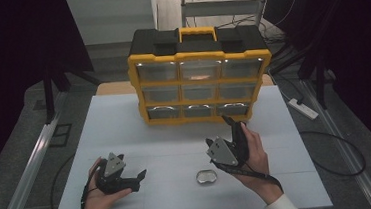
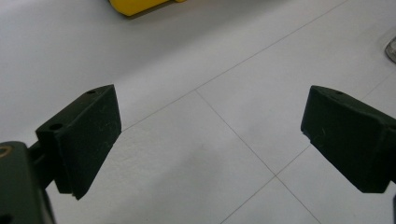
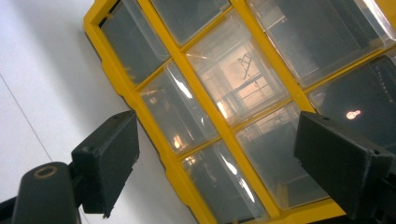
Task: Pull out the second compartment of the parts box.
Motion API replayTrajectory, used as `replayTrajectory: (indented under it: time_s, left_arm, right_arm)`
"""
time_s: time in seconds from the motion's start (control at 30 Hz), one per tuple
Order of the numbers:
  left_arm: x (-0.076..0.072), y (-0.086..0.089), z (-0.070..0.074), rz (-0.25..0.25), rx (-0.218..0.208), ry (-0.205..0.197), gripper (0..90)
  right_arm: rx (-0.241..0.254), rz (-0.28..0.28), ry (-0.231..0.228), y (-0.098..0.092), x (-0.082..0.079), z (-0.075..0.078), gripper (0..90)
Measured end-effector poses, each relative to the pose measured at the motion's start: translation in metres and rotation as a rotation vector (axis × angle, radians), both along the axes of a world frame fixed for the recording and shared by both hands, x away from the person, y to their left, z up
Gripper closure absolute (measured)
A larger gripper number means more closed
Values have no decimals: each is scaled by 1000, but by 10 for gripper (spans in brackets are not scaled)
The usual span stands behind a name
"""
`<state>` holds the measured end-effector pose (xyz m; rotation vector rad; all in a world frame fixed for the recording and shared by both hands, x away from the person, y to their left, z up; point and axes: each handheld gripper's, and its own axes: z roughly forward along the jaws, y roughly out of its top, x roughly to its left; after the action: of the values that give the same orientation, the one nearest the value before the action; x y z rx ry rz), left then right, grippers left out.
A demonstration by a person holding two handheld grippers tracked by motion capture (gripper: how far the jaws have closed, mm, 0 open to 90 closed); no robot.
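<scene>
A white table (image 1: 140, 133) marked with thin grid lines is seen in a dim room; grey floor, metal rails and cables lie around it, and a white power strip (image 1: 302, 109) rests on the floor to the right. At the far side of the table an organiser (image 1: 200, 80) is stood upright, yellow-framed with a black top and a yellow handle. Its long axis runs across the table, and its front, three rows of three clear drawers, is turned toward the person. No writing or brand can be read on it.

The left gripper (image 1: 140, 175) is held low over the near left of the table, pointing right; its jaws are spread wide, with nothing between them, and bare table is seen beyond them in the left gripper view. The right gripper (image 1: 230, 123) is raised just in front of the organiser's lower right drawers, pointing at them but apart from them; its jaws are likewise spread and empty. A small shiny dish (image 1: 207, 177) lies on the table between the two hands, near the front edge.
</scene>
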<state>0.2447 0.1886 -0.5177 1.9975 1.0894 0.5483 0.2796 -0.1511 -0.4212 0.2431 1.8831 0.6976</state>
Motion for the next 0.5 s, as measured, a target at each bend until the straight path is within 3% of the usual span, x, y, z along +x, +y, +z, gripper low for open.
replayTrajectory:
  time_s: [0.5]
  left_arm:
    - [0, -1, 0, -6, 3, 1, 57]
  right_arm:
    - [-2, -3, -39, 2, 6, 15, 140]
